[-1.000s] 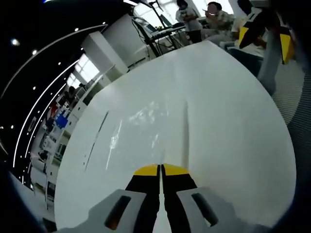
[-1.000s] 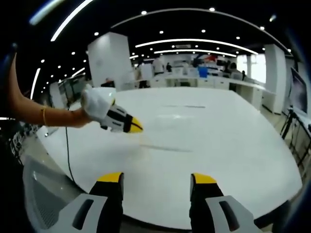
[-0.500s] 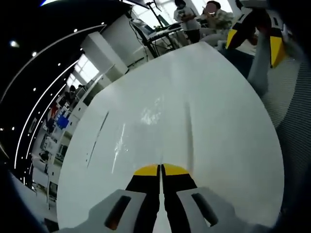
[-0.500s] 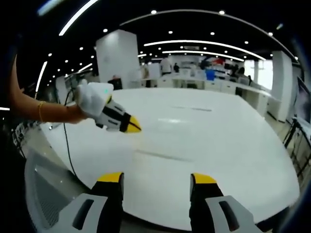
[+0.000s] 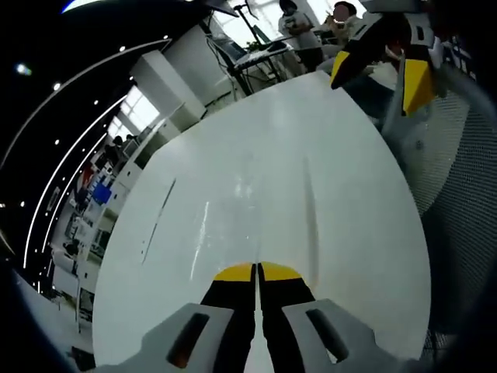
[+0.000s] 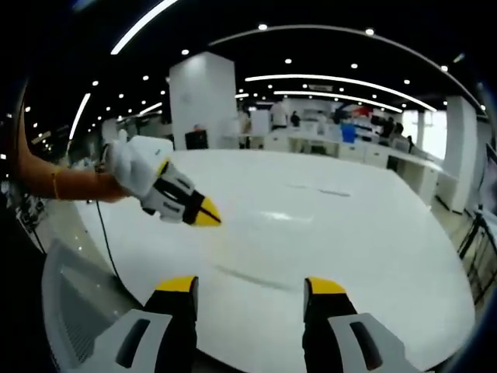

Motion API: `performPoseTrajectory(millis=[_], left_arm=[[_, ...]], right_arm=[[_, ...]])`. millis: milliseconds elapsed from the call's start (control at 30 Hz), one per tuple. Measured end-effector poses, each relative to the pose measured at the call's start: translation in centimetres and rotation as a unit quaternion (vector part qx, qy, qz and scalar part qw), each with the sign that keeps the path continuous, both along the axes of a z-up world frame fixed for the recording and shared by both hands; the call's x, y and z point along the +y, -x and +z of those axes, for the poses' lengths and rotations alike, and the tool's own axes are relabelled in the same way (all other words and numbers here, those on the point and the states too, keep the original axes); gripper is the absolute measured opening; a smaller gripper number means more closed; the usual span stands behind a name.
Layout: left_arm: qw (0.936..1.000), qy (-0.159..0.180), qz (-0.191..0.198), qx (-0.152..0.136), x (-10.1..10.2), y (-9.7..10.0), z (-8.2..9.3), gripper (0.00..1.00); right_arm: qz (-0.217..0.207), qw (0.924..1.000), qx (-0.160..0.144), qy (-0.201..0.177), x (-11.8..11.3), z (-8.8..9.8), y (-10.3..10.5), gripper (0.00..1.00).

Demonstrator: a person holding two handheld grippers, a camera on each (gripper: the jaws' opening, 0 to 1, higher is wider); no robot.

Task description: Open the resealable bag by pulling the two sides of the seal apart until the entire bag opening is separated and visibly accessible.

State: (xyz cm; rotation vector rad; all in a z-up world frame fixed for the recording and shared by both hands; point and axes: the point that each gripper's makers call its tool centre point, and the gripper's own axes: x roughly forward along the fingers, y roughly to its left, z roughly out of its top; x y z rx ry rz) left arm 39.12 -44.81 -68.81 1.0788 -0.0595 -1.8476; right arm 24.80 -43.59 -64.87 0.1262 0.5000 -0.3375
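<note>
With jaws pressed together, the left claw (image 5: pixel 257 271) is lifting the clear resealable bag (image 5: pixel 256 194) off the white desk (image 5: pixel 349 179) while the wide-open right claw (image 6: pixel 251 285) is pulling back, the seal not yet parted.

table (image 6: pixel 373 233): glossy white | left tool (image 5: pixel 256 272): yellow tips, black jaws | chair mesh (image 5: pixel 458 194): grey

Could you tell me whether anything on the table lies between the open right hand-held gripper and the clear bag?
Nothing visible does. The clear bag lies flat on the white table, just ahead of the right hand-held gripper, whose jaws stand apart. The left hand-held gripper, jaws together, is at the bag's left side, not in that path.
</note>
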Motion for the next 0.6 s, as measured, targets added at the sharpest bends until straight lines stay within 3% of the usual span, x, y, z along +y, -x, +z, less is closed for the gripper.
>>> performPoseTrajectory(millis=[333,467,600], left_arm=[[1.0,-0.001,-0.001,-0.009,2.6,0.2,0.7,0.0],[0.9996,-0.009,-0.007,-0.027,3.7,0.3,0.5,0.0],[0.9996,-0.014,-0.009,-0.023,4.7,0.5,0.8,0.0]], right_arm=[[0.042,0.999,0.001,0.018,1.2,0.4,-1.7,0.48],[0.058,0.998,0.001,0.025,1.8,0.5,-2.3,0.48],[0.075,0.9967,0.008,0.029,2.3,0.2,-2.9,0.47]])
